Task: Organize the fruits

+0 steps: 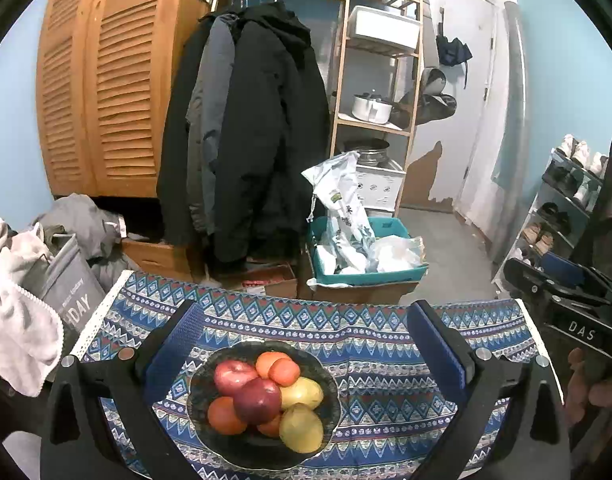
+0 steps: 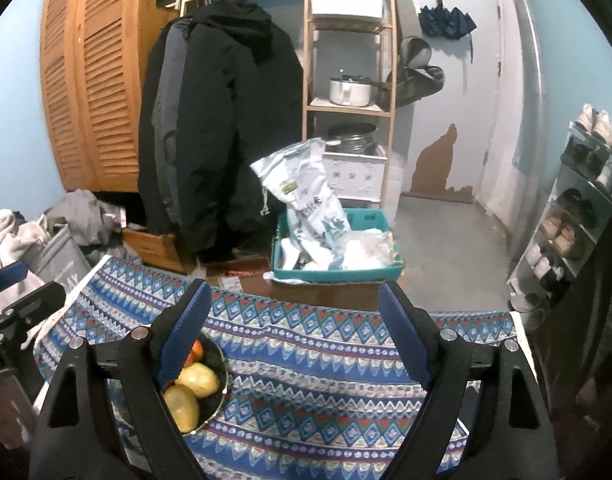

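Note:
A dark bowl (image 1: 210,436) sits on a table with a blue patterned cloth (image 1: 365,344). It holds two red apples (image 1: 258,398), several oranges (image 1: 284,371) and two yellow fruits (image 1: 302,428). My left gripper (image 1: 306,344) is open and empty, above and around the bowl. My right gripper (image 2: 294,332) is open and empty over the cloth (image 2: 325,380), to the right of the bowl (image 2: 222,376). Its left finger hides most of the bowl; two yellow fruits (image 2: 198,380) and an orange (image 2: 197,351) show. The right gripper's body (image 1: 573,304) shows at the right edge of the left wrist view.
Beyond the table's far edge stand a teal bin (image 1: 365,276) with plastic bags, hanging dark coats (image 1: 258,140), a wooden shelf (image 1: 377,120) with pots and a louvred wooden wardrobe (image 1: 106,80). A grey laundry bag (image 1: 66,284) is at left, a shoe rack (image 2: 577,220) at right.

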`<state>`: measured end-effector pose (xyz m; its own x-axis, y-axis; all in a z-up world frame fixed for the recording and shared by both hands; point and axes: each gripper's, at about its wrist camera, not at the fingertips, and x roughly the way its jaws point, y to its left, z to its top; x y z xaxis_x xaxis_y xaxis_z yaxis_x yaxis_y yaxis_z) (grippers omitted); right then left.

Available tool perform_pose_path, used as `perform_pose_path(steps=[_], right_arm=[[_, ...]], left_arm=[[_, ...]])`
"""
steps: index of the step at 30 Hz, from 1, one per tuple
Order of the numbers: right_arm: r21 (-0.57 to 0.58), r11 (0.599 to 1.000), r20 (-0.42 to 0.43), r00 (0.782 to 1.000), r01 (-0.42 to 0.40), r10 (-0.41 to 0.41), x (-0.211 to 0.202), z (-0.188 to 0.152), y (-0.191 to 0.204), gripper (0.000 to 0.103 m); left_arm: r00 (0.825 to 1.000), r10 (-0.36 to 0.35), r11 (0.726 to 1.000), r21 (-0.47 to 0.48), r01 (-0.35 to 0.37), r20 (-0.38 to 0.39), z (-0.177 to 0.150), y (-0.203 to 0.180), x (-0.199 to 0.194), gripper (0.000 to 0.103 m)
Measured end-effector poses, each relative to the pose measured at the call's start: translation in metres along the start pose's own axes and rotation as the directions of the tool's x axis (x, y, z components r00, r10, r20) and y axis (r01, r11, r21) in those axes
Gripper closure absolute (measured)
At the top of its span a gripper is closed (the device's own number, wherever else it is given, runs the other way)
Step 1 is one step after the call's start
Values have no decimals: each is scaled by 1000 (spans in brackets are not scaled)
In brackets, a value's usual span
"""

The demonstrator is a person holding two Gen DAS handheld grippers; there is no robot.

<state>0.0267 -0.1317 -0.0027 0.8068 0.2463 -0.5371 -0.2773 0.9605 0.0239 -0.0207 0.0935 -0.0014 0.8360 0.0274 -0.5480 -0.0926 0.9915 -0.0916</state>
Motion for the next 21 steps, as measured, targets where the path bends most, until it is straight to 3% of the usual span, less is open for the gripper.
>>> perform_pose_path(steps=[21], right_arm=[[28, 1000, -7, 1000, 12, -12, 3, -7, -17, 19]], left_arm=[[1000, -15, 1000, 23, 16, -24, 0, -14, 8, 1]])
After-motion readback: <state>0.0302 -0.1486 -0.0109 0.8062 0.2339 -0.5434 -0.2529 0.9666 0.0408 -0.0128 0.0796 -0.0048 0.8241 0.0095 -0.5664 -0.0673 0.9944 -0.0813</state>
